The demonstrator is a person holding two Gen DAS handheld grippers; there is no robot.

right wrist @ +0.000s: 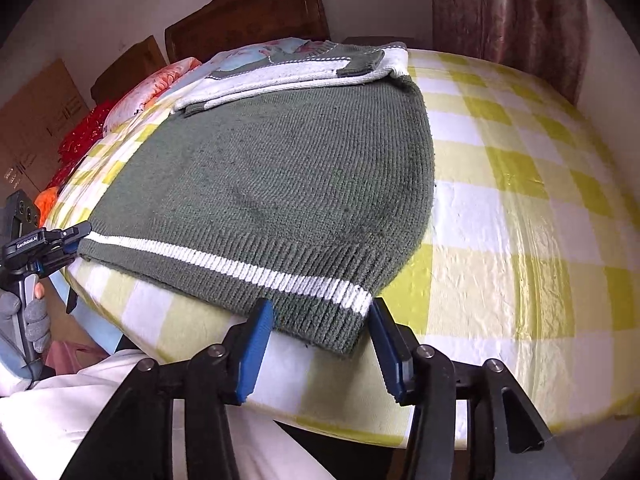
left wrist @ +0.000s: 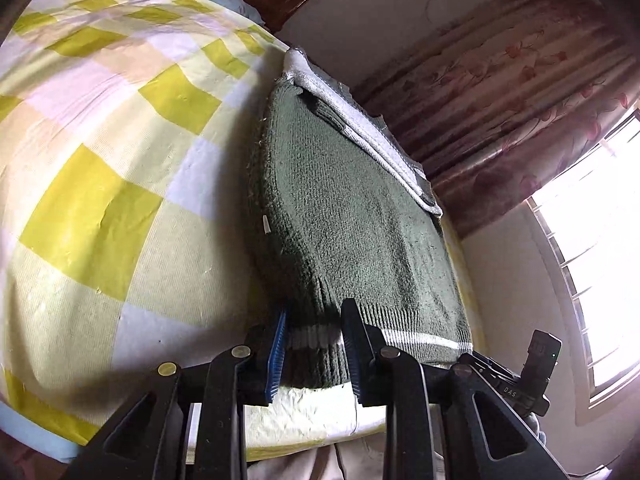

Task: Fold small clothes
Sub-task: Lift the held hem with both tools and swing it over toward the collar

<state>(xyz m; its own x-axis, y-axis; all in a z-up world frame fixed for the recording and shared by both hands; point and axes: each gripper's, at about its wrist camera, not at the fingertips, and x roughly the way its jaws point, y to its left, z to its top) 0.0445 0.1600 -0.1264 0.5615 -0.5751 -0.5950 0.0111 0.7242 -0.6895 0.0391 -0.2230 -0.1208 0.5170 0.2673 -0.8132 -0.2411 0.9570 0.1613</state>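
A dark green knit sweater [right wrist: 280, 184] with a white hem stripe lies flat on the bed, its grey-white sleeves folded across the far end [right wrist: 288, 74]. In the left wrist view the sweater [left wrist: 352, 216] stretches away from the gripper. My left gripper [left wrist: 316, 344] has its blue pads on either side of the left hem corner, jaws still apart around the fabric. My right gripper [right wrist: 320, 320] is open with its pads on either side of the right hem corner. The left gripper also shows in the right wrist view [right wrist: 60, 240] at the hem's left end.
The bed has a yellow, white and cream checked sheet [right wrist: 520, 208]. Pillows and red fabric [right wrist: 132, 96] lie by the wooden headboard [right wrist: 248, 12]. A floral curtain [left wrist: 520, 92] and a bright window [left wrist: 600, 260] are beside the bed. The bed edge runs just under both grippers.
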